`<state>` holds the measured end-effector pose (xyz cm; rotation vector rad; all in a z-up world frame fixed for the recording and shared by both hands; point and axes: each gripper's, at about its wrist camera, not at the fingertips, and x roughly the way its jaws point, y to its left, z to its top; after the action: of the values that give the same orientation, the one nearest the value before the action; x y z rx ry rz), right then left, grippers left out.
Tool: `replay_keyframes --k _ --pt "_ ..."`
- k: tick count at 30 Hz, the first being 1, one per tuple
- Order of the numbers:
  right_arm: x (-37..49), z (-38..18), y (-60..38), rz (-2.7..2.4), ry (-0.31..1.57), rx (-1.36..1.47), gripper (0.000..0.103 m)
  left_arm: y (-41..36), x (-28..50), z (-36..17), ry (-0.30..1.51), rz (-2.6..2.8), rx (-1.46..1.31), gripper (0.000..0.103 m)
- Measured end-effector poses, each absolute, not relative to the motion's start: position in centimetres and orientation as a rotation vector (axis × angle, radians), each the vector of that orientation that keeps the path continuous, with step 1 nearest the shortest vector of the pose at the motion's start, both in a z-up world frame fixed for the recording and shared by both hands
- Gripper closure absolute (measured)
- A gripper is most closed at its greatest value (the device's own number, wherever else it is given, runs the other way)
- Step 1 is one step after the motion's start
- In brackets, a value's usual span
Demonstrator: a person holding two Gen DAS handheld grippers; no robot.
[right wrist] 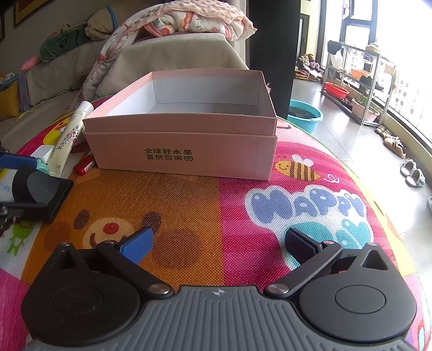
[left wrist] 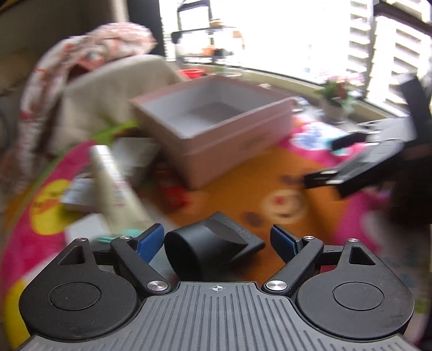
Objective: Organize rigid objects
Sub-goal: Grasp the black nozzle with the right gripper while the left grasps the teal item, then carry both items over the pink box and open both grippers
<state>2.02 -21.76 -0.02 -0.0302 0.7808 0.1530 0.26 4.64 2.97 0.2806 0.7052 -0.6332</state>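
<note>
Nozzle [left wrist: 213,243] sat low between the left fingers [left wrist: 151,240], on or just above the mat [right wrist: 243,216]; could not tell which. Stood wide apart, those blue pads, with a gap on each side of the black piece and nothing clamped. Right fingers [right wrist: 137,243] spread just as wide, holding nothing, hovering over the mat in front of the box [right wrist: 183,151].

Judged the likely slip thus: round at one end and flared flat at the other, so might have rolled or twisted out if pinched on the curved part. Might also have been nudged away by one pad closing before the other. Left view blurred, so hard to place exactly. Could have clipped the box's near wall if carried in too low. Box open, nothing seen inside.

Soft, textured play mat, bright with cartoon prints. Tube [right wrist: 70,135] and a small red thing [right wrist: 85,165] beside the box's left end. Beyond, a sofa [right wrist: 175,54] with a blanket [right wrist: 194,19] heaped on it; tiled floor, a teal basin [right wrist: 306,113], a shelf rack [right wrist: 359,78] by bright windows.
</note>
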Motion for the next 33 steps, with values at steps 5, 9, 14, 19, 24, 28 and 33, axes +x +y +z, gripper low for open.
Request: replay_keyframes --k 5,9,14,19,24,28,33 --pt "2.0 0.0 -21.7 0.154 0.781 -0.036 0.000 3.8 -2.1 4.2 0.647 -0.643 0.318 0.014" --pt "1.9 0.0 -21.9 0.168 0.779 -0.037 0.000 6.7 -1.8 4.8 0.625 -0.435 0.281 0.012" --pt "1.9 0.1 -21.7 0.177 0.777 -0.043 0.000 9.3 1.5 3.7 0.623 -0.298 0.076 0.013" --pt "1.4 0.2 -21.4 0.208 0.770 -0.061 0.000 9.0 4.4 2.1 0.681 -0.324 0.116 0.014" --pt "1.5 0.1 -21.3 0.213 0.769 -0.062 0.000 10.1 4.6 1.2 0.704 -0.347 0.147 0.017" --pt "1.5 0.1 -21.2 0.216 0.768 -0.065 0.000 9.5 4.6 0.6 0.682 -0.388 0.187 0.039" --pt "0.4 0.9 -21.0 0.297 0.734 -0.051 0.000 9.3 3.4 0.7 0.674 -0.405 0.222 0.052"
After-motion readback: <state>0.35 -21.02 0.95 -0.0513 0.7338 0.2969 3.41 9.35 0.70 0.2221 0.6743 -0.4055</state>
